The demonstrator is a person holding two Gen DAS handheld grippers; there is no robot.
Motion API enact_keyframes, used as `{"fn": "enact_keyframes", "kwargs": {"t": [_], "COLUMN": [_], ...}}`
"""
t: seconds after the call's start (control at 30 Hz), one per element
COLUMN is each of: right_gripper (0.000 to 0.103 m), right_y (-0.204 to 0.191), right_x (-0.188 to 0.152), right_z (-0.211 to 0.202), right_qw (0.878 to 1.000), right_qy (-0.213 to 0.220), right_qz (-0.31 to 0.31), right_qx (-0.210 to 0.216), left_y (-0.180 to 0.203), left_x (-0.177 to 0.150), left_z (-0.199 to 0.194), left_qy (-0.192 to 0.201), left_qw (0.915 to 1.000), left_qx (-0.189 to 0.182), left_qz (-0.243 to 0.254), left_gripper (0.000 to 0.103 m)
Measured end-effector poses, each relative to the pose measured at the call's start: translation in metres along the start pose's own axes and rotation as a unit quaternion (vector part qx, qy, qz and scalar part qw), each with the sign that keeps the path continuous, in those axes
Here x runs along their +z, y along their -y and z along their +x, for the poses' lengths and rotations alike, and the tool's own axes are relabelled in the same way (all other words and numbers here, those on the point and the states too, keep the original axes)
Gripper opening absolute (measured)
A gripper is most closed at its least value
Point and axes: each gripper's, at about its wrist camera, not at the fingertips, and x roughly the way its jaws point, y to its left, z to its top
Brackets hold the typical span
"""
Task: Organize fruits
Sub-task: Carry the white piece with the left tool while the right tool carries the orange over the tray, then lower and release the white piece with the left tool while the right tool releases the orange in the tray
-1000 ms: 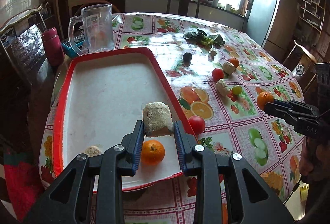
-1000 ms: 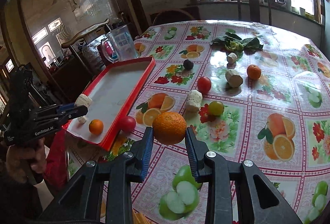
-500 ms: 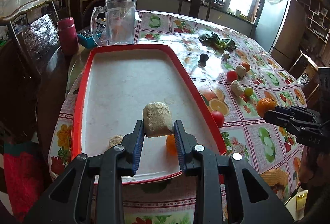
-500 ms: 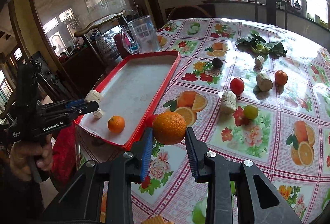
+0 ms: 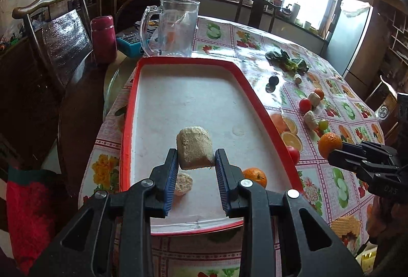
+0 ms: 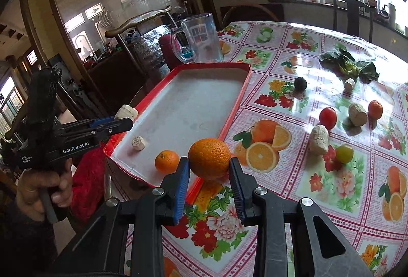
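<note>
My left gripper point(image 5: 195, 158) is shut on a pale, rough stubby chunk point(image 5: 195, 147) and holds it above the near end of the red-rimmed tray point(image 5: 257, 108). In the tray lie a small orange point(image 5: 255, 176) and a small pale chunk point(image 5: 183, 182). An orange point(image 6: 209, 158) is clamped in my right gripper point(image 6: 209, 170), held over the tablecloth just right of the tray's near corner point(image 6: 199, 190). The right wrist view shows the left gripper point(image 6: 122, 121) at the tray's left edge with its chunk point(image 6: 125, 111). A red tomato point(image 5: 293, 154) lies against the tray's right rim.
Loose on the fruit-print tablecloth point(image 6: 280, 88) are a tomato point(image 6: 327, 116), a green fruit point(image 6: 344, 153), an orange point(image 6: 375, 108), a dark fruit point(image 6: 300, 83), pale chunks point(image 6: 319, 139) and leafy greens point(image 6: 346, 65). A clear jug point(image 5: 176, 27) and red flask point(image 5: 103, 39) stand beyond the tray.
Both grippers have swung left with their loads. The left one now hangs over the tray's near end; the right one has come close to the tray's near corner.
</note>
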Motion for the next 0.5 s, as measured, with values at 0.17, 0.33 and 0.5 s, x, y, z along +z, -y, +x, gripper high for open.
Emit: {"fn": "enact_keyframes", "kwargs": {"t": [0.17,0.33,0.5], "right_gripper": [0.032,0.032,0.032], "right_y": [-0.012,-0.019,-0.024], "right_x": [0.009,0.016,0.020], "right_z": [0.014,0.029,0.047], "right_qw": [1.000,1.000,0.999], "right_qy": [-0.005,-0.013,-0.025], "right_qz": [-0.011,-0.015,-0.019], "right_qx": [0.013,0.022,0.027], "left_y": [-0.010,-0.020,-0.026], "left_x": [0.001,0.001,0.004], "left_z": [0.004,0.009,0.019], "left_qy": [-0.003,-0.008,-0.015], "left_qw": [0.9999,0.9998,0.9995], "left_qx": [0.006,0.007,0.002], "left_qz": [-0.010,-0.020,-0.029], "left_gripper": [0.026,0.026,0.026]}}
